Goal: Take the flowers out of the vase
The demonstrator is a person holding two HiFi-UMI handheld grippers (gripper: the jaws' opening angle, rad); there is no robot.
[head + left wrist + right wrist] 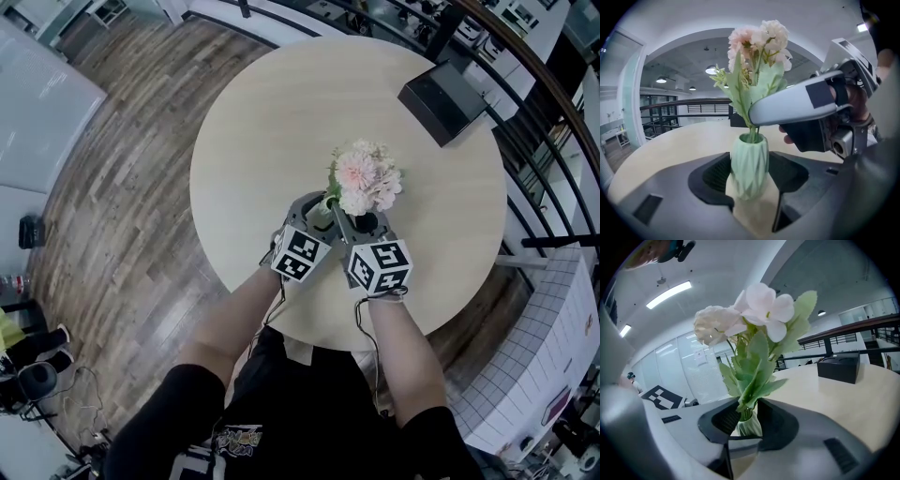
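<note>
The flowers (366,178), pink-white blooms on green stems with broad leaves, stood just right of centre in the head view, their stems planted in a pale green faceted vase (749,164) that rested upright on the round pale surface (281,122). The left tongs (750,172) were drawn in around the vase body, with a dark pad against each flank, and appeared to hold it down. The right tongs (747,420) were narrowed to a slim gap just above the vase neck. The stems and lowest leaves filled that gap, so they appeared gripped, though leaf cover hid the exact contact. One right jaw crossed in front of the stems in the left gripper view. Judged from this arrangement, the lift of the stems out of the neck was not yet made. The chief risk was that a slanted pull would bind the stems in the narrow neck and drag or tip the vase if the left grip were light. A grip on leaves, not stems, could slip or tear them. The two tongs sat very near each other, so a raised right jaw could catch the left one. A black box (442,98) lay well apart at the upper right, and a dark railing (553,103) curved beyond the surface edge; neither blocked an upward path.
</note>
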